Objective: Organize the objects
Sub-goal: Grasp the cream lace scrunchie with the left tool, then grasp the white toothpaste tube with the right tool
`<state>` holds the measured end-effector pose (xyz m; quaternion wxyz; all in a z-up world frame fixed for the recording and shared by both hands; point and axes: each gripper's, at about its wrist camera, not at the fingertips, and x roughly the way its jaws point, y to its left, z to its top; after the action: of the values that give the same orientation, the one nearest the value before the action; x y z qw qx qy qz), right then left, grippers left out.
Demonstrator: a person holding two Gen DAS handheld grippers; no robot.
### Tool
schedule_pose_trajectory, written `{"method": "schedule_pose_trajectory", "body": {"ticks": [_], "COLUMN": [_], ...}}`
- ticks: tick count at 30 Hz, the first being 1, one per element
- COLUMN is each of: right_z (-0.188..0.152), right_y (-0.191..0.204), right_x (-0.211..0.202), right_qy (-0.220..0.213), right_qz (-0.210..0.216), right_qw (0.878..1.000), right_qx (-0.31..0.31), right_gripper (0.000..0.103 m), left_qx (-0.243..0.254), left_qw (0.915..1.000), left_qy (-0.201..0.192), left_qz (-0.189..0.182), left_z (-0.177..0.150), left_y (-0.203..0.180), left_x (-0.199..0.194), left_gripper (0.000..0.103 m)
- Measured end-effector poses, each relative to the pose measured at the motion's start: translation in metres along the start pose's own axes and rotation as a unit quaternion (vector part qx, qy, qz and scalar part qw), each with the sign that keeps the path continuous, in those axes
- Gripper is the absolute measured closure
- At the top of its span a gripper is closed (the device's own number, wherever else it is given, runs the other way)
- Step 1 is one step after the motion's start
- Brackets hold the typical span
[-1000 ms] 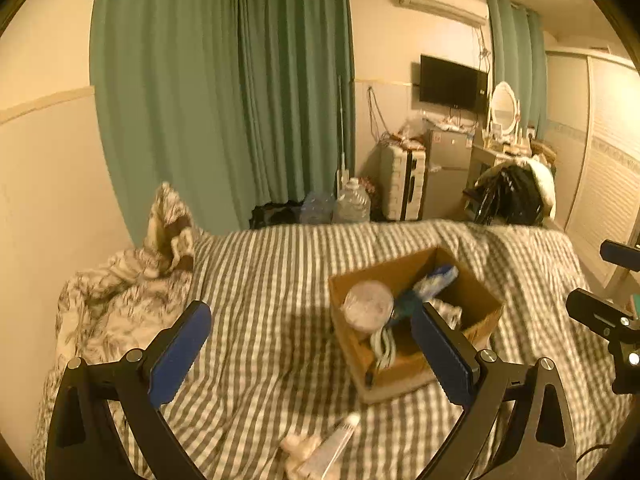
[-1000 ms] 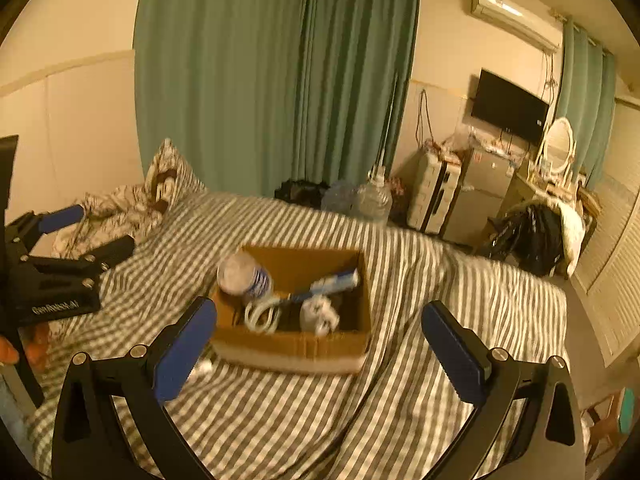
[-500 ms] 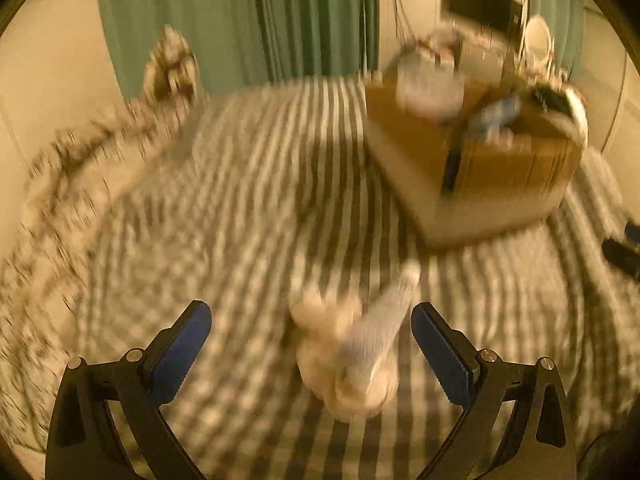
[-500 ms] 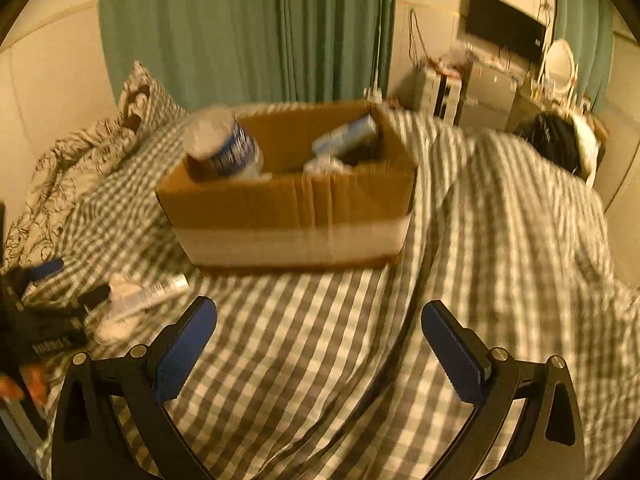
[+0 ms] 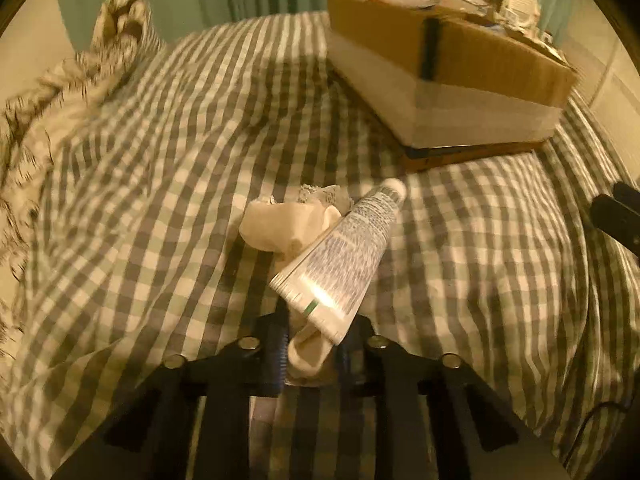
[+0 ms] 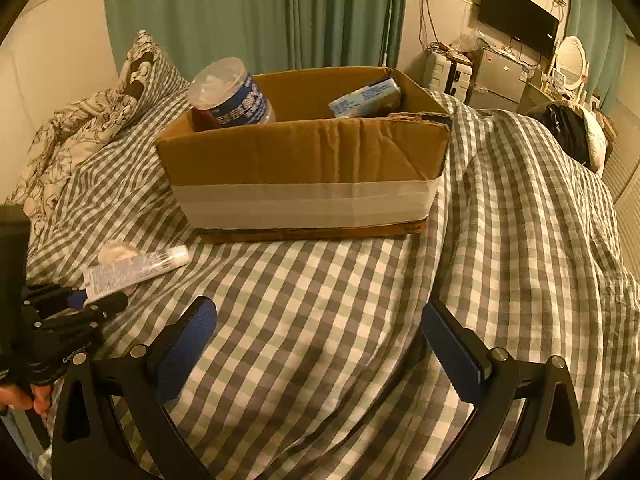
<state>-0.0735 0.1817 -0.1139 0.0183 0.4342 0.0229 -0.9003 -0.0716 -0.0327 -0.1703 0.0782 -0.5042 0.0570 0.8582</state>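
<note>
A white tube (image 5: pixel 344 256) lies across a cream sock (image 5: pixel 288 224) on the checked bedspread. My left gripper (image 5: pixel 312 356) is shut on the near end of the sock, under the tube's crimped end. It also shows in the right wrist view (image 6: pixel 92 300), at the tube (image 6: pixel 136 268). A cardboard box (image 6: pixel 312 168) stands behind, holding a plastic jar (image 6: pixel 228 98) and a blue-white packet (image 6: pixel 366 98). My right gripper (image 6: pixel 320 344) is open and empty, low over the bedspread in front of the box.
A patterned pillow and crumpled quilt (image 6: pixel 92 120) lie at the left of the bed. Green curtains (image 6: pixel 256 12) hang behind. A TV, fridge and cluttered dresser (image 6: pixel 512 60) stand at the back right.
My left gripper dropped to the bed and closed from wide open onto the sock's end under the tube. My right gripper lowered and moved closer to the box, staying open.
</note>
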Motion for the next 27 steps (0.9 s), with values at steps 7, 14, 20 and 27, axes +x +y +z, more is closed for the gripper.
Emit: {"method": "schedule_pose_trajectory", "body": {"ticks": [7,14,20,27], "right_z": [-0.008,-0.005,0.005,0.018], "right_y": [0.015,0.037,0.078,0.13], "right_x": [-0.015,-0.02,-0.009,0.042], "right_qy": [-0.006,-0.007,0.001,0.044], "right_qz": [0.006,0.017,0.042,0.054], "right_qw": [1.0,1.0,0.999,0.997], "right_qx": [-0.004,-0.002,-0.015,-0.044], "right_gripper": [0.0,0.0,0.0,0.003], "left_qx": [0.037,-0.041,-0.064,-0.089], "left_qw": [0.9988,0.9931,0.9896,0.9912], "left_qy": [-0.033,-0.106,-0.117,-0.089], "left_qz": [-0.002,0.031,0.054,0.042], "left_z": [-0.02,-0.015,0.01,0.007], "left_y": [-0.01,0.042,0.07,0.086], "left_x": [-0.043,-0.087,-0.081,-0.053], "left_gripper": [0.085,0.088,0.088,0.088]}}
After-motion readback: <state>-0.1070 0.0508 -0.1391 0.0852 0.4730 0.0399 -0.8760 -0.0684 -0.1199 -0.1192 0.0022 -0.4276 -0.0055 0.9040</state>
